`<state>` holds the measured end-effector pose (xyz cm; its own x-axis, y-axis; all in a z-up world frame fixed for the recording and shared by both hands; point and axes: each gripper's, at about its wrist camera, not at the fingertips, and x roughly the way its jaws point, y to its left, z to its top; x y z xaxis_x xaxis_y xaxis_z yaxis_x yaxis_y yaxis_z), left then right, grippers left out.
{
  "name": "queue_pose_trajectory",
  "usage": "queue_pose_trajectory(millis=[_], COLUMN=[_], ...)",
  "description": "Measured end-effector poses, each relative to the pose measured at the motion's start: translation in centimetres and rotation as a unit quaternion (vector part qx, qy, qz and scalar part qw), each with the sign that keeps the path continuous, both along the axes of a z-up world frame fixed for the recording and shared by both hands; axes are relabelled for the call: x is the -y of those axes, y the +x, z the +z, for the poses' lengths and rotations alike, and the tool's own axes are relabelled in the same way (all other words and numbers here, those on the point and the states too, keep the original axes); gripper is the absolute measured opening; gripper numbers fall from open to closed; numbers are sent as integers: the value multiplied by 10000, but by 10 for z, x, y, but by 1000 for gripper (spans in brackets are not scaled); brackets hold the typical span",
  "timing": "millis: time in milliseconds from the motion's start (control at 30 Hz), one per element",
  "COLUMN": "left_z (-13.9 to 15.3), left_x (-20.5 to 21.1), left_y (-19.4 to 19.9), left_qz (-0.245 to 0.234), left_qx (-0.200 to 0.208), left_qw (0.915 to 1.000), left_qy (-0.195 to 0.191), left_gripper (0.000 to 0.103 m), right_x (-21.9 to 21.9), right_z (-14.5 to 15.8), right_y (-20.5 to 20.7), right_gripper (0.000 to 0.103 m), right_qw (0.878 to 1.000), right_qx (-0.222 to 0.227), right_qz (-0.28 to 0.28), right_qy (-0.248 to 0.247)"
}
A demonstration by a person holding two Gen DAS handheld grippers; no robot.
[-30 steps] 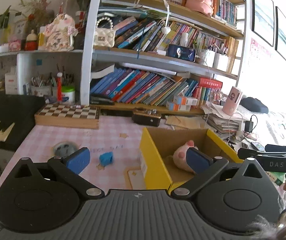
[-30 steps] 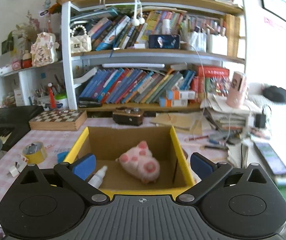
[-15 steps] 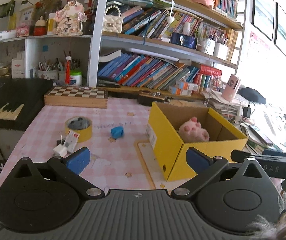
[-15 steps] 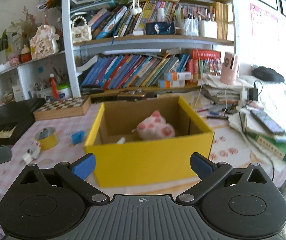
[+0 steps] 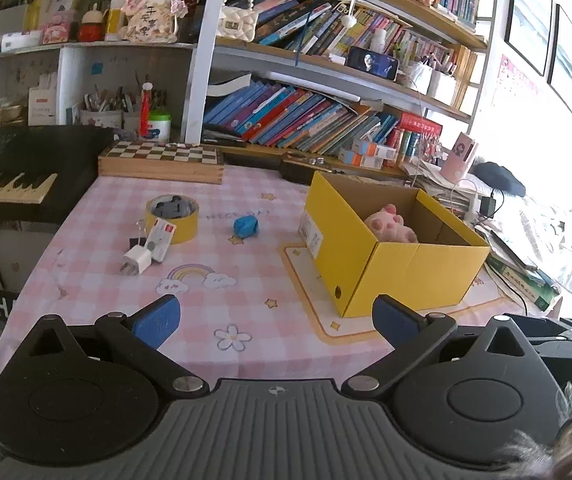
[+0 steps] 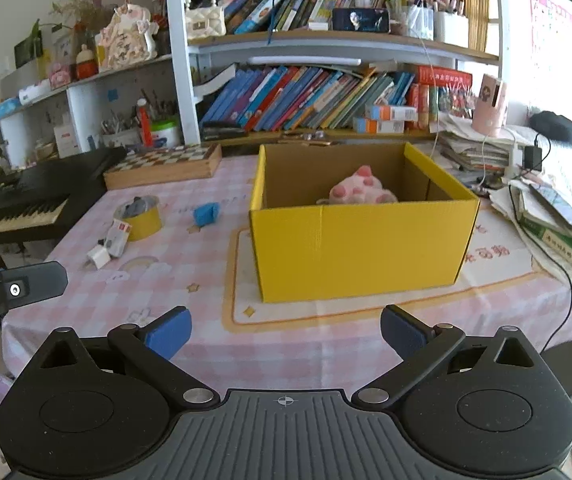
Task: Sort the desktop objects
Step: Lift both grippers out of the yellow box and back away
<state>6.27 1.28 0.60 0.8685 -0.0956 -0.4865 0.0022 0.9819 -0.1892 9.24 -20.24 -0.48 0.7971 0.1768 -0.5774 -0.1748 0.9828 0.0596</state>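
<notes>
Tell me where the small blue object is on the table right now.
In the left wrist view, the small blue object lies on the pink checked tablecloth, between the yellow tape roll to its left and the yellow box to its right.

You get bright daylight pouring in from the window [image 5: 565, 184] at right, blowing that side out to white glare, while fisheye bending curves the bookshelf [image 6: 325, 40] and leaves the corners dark.
</notes>
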Motion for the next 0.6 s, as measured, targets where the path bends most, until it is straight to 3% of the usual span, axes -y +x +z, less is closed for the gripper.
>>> queue_pose_trajectory(millis=[600], left_z=[-3], left_x=[-24], left_y=[-28], left_qz=[-47], left_qx=[-20], left_qw=[9999], left_qy=[99], left_gripper=[103], right_x=[-35], right_z=[-7], right_y=[-19], right_gripper=[102], right_qw=[9994], right_qx=[-235], right_qz=[261], right_qy=[-26])
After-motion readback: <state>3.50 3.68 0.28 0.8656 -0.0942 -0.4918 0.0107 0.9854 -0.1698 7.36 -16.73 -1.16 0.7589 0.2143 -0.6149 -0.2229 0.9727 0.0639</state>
